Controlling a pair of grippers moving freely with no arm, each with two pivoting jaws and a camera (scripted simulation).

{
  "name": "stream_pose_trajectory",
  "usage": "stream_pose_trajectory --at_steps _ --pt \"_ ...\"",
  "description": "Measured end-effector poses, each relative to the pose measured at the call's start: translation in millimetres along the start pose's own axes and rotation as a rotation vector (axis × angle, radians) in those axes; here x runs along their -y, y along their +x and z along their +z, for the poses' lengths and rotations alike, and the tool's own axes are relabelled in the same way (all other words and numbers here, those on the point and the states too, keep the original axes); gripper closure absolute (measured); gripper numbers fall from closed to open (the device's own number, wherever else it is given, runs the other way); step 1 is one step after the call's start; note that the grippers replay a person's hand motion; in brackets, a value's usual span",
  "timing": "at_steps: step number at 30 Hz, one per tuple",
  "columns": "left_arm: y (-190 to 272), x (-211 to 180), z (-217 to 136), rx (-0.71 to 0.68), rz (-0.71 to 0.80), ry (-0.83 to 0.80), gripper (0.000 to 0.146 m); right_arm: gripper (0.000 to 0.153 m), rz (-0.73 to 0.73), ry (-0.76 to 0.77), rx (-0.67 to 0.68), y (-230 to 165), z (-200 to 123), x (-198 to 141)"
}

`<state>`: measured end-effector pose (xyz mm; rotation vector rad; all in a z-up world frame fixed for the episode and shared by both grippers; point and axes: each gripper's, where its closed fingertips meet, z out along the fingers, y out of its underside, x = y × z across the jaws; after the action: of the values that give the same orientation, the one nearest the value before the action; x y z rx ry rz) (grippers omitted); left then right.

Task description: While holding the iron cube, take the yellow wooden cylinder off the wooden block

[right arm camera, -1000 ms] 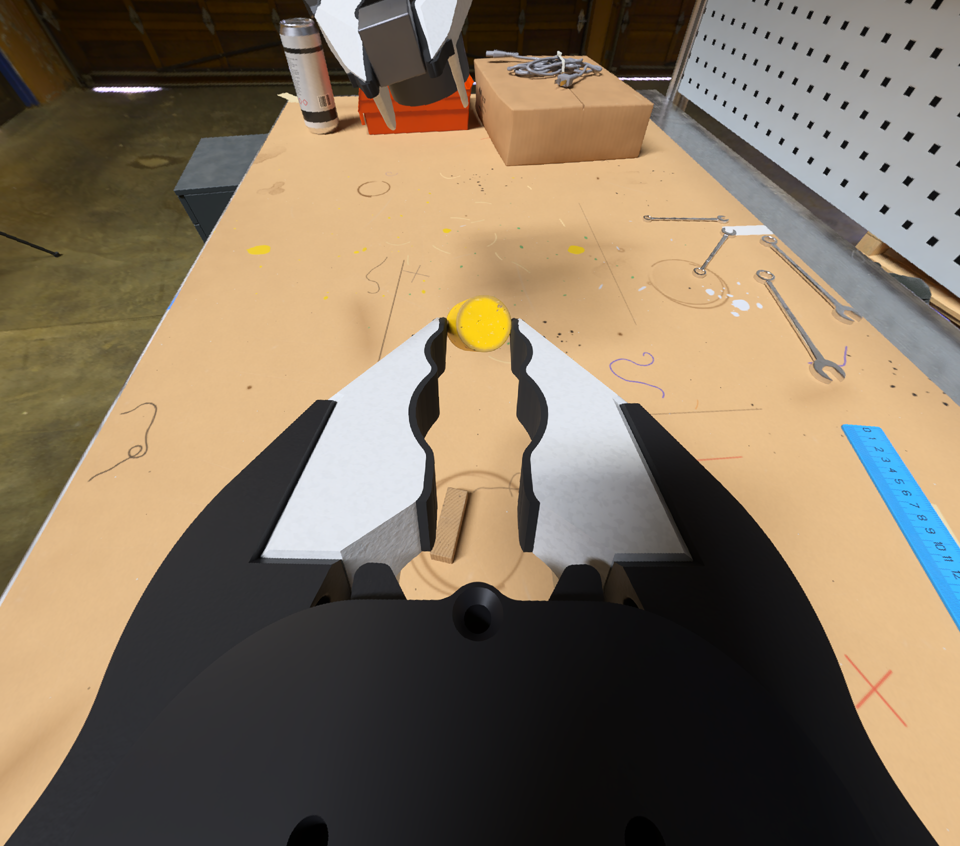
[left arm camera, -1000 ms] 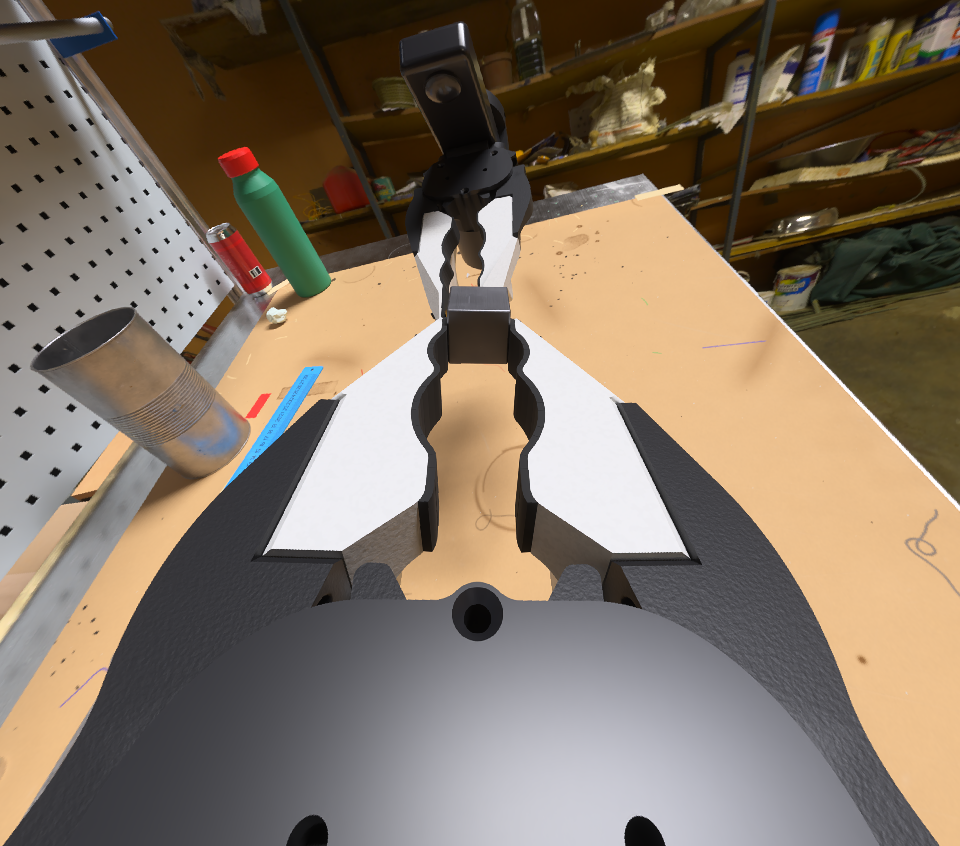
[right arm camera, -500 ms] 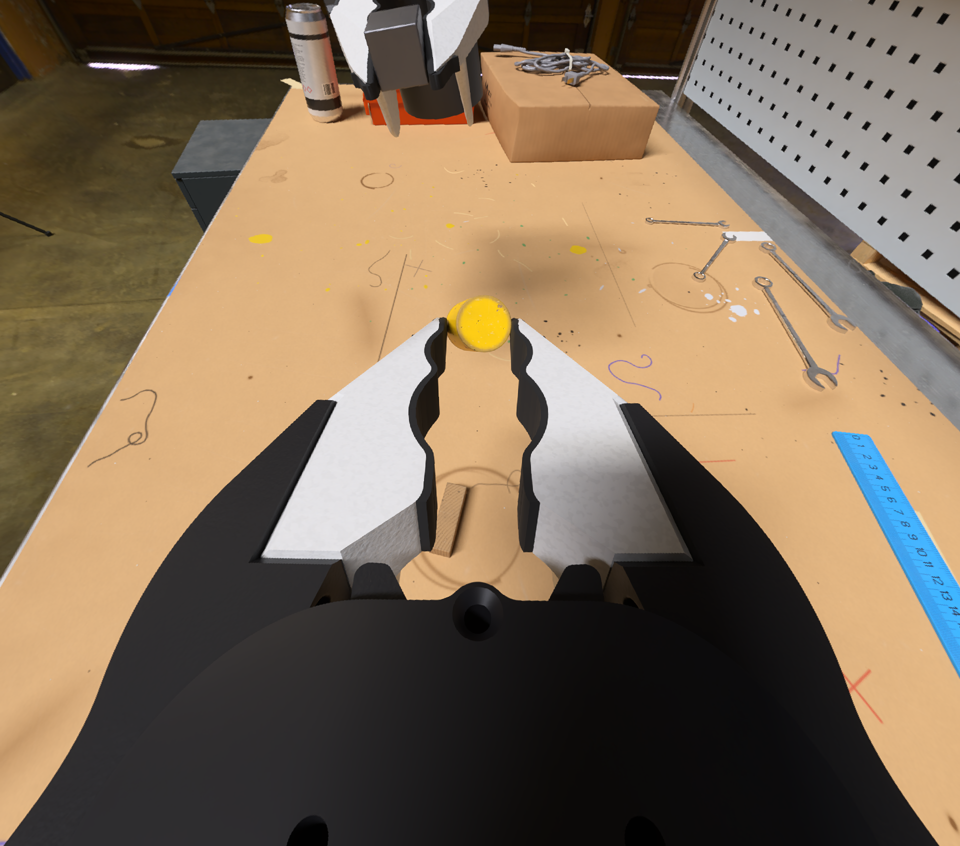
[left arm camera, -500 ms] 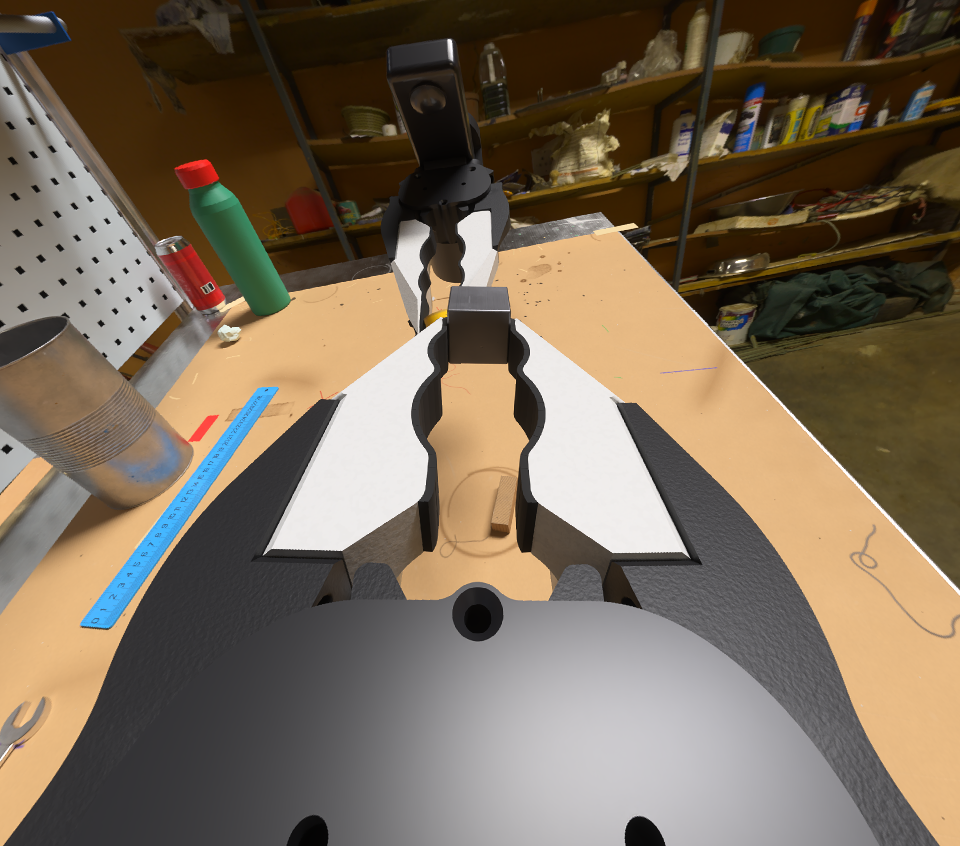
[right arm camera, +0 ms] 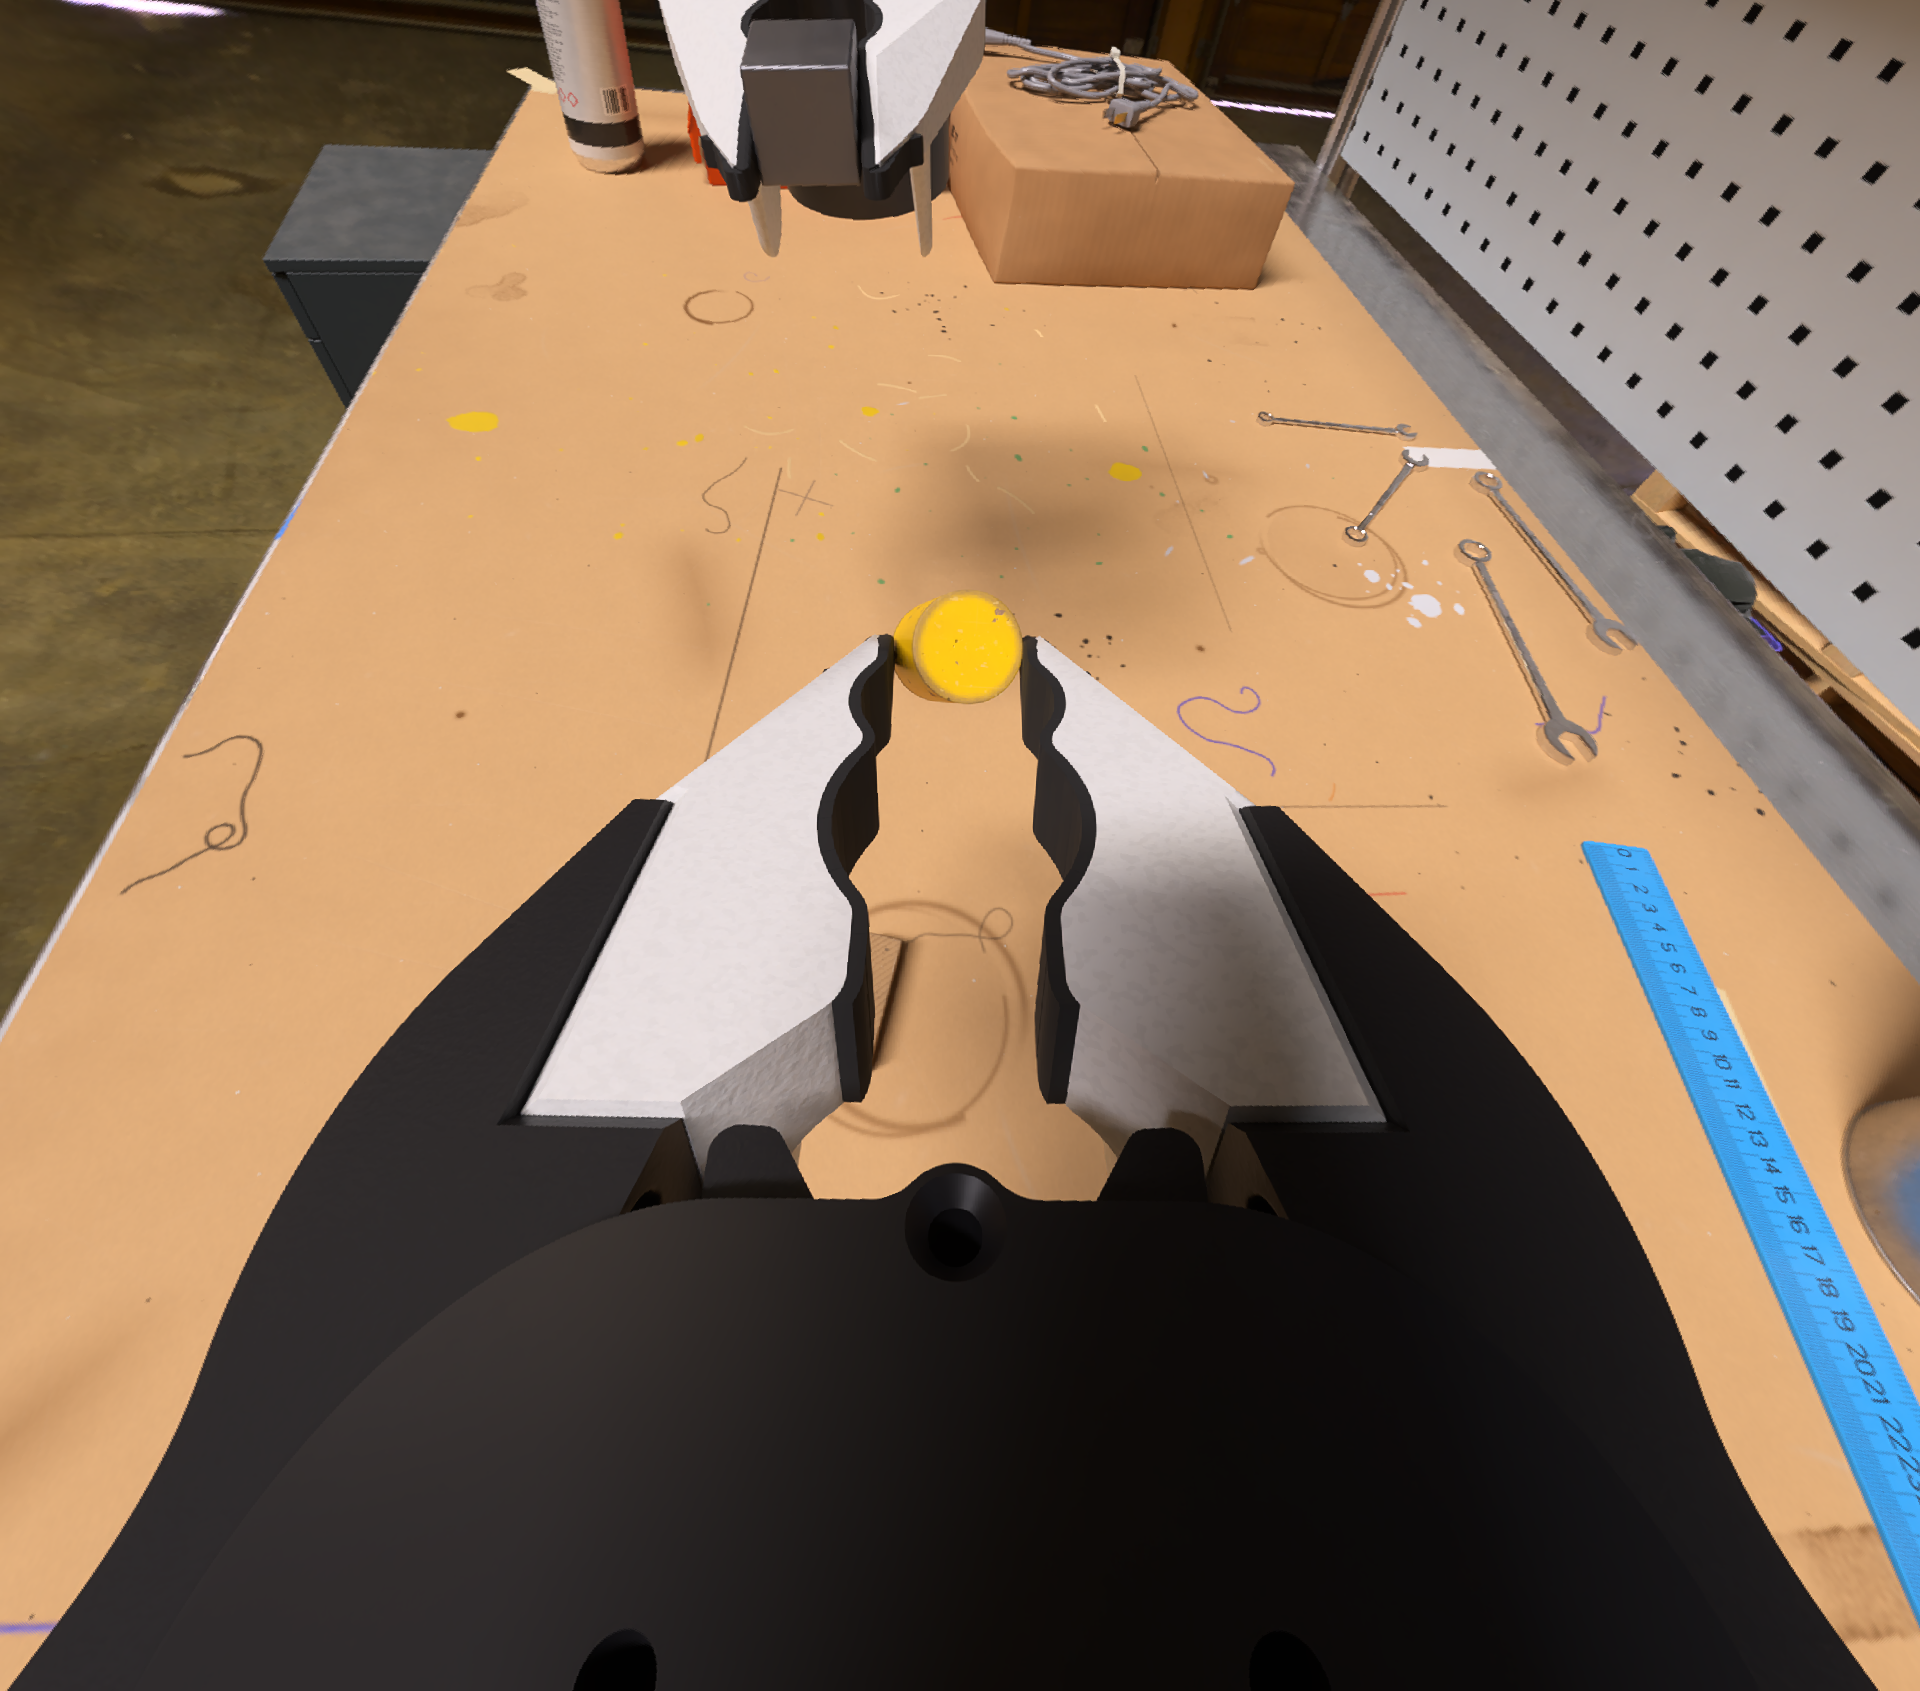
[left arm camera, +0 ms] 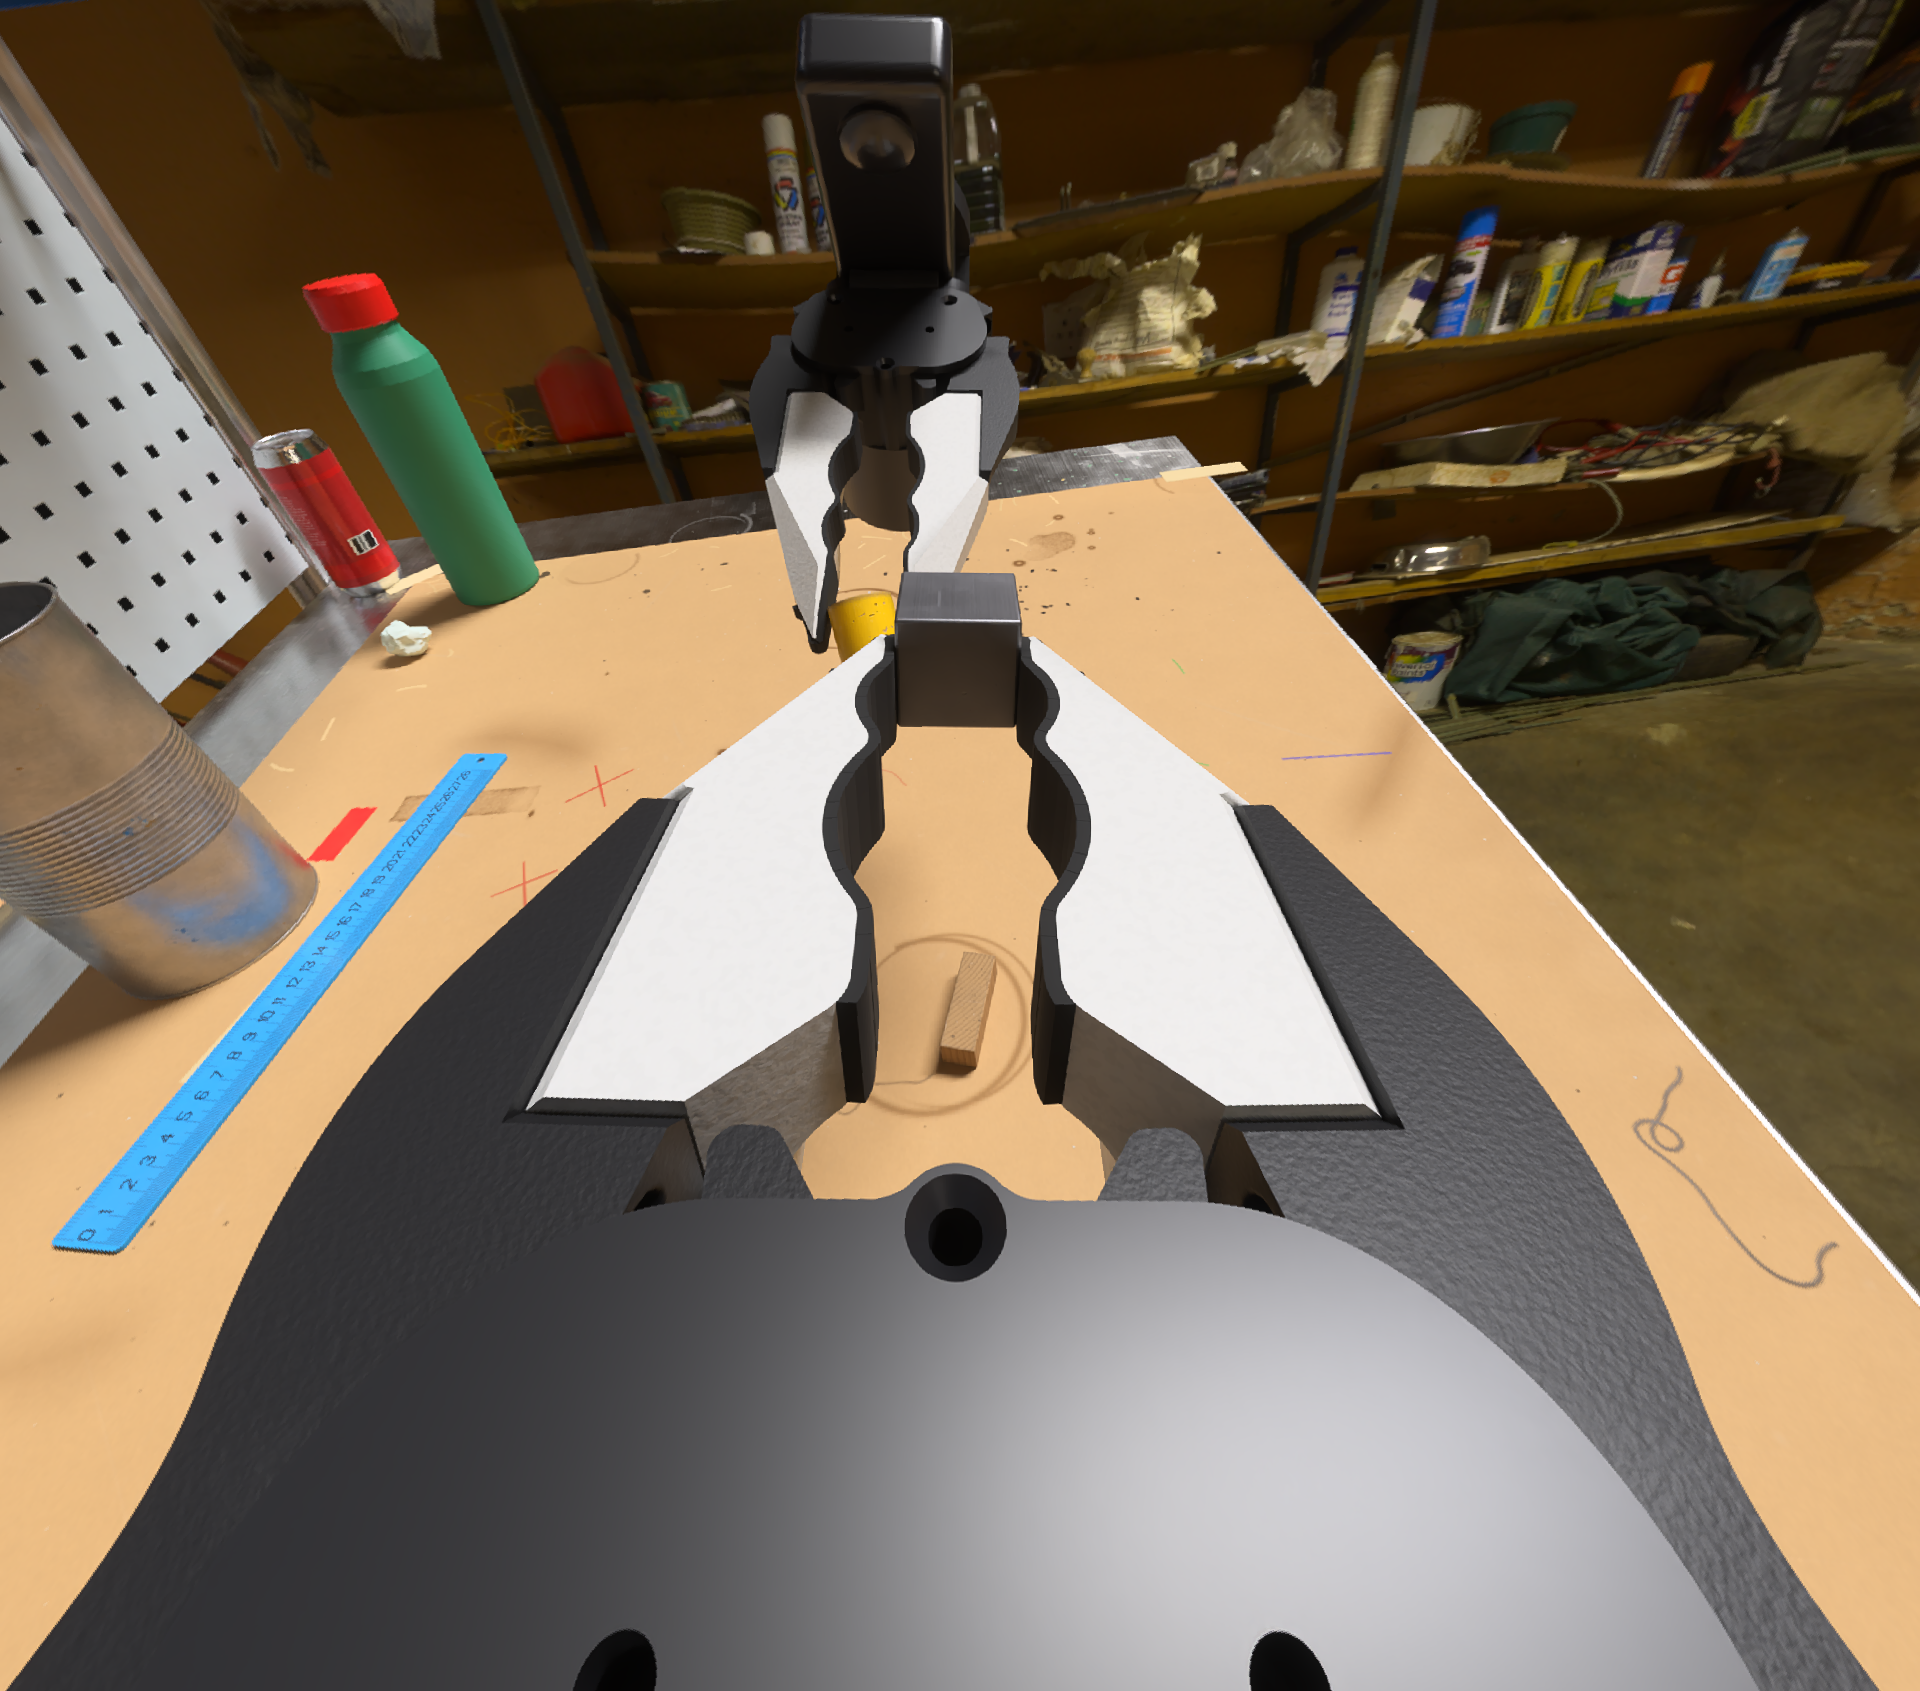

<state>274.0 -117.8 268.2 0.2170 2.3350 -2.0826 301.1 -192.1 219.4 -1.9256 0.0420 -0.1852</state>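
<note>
My left gripper [left arm camera: 956, 654] is shut on the grey iron cube [left arm camera: 956, 649] and holds it above the table; it also shows far off in the right wrist view [right arm camera: 821, 114] with the cube [right arm camera: 800, 103]. My right gripper [right arm camera: 956, 649] is shut on the yellow wooden cylinder [right arm camera: 958, 647] and holds it in the air; in the left wrist view the right gripper [left arm camera: 873, 602] faces me with the cylinder [left arm camera: 860, 621] partly hidden behind the cube. The small wooden block [left arm camera: 966, 1009] lies flat on the table below, bare; in the right wrist view the block [right arm camera: 885, 981] is mostly hidden by a finger.
A blue ruler [left arm camera: 281, 1002], a metal pipe [left arm camera: 114, 820], a green bottle [left arm camera: 426, 446] and a red can [left arm camera: 327, 514] stand along the pegboard side. A cardboard box [right arm camera: 1122, 187], a tall can [right arm camera: 582, 41] and several wrenches [right arm camera: 1517, 633] lie at the other end.
My left gripper has drawn back and away with the cube, so the block came into its view. The right gripper has kept the cylinder and shifted slightly; the block has not moved.
</note>
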Motion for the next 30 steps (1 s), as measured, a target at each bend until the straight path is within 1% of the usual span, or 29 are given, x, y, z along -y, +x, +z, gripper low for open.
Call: stream_pose_trajectory --at_steps 10,19,25,30 --pt "-0.2 -2.7 0.2 0.001 0.009 -0.016 0.124 0.129 -0.018 -0.041 -0.015 0.7 -1.6 0.6" --pt "0.0 -10.7 3.6 0.013 0.023 -0.075 0.124 0.129 -0.051 -0.147 -0.049 2.8 -2.4 -7.9" --pt "-1.8 -15.7 2.7 0.020 0.010 -0.099 0.124 0.129 -0.055 -0.191 -0.070 4.9 -1.0 -11.3" --pt "-5.2 -22.0 3.0 0.040 0.002 -0.157 0.124 0.129 -0.063 -0.261 -0.114 9.7 1.5 -18.3"
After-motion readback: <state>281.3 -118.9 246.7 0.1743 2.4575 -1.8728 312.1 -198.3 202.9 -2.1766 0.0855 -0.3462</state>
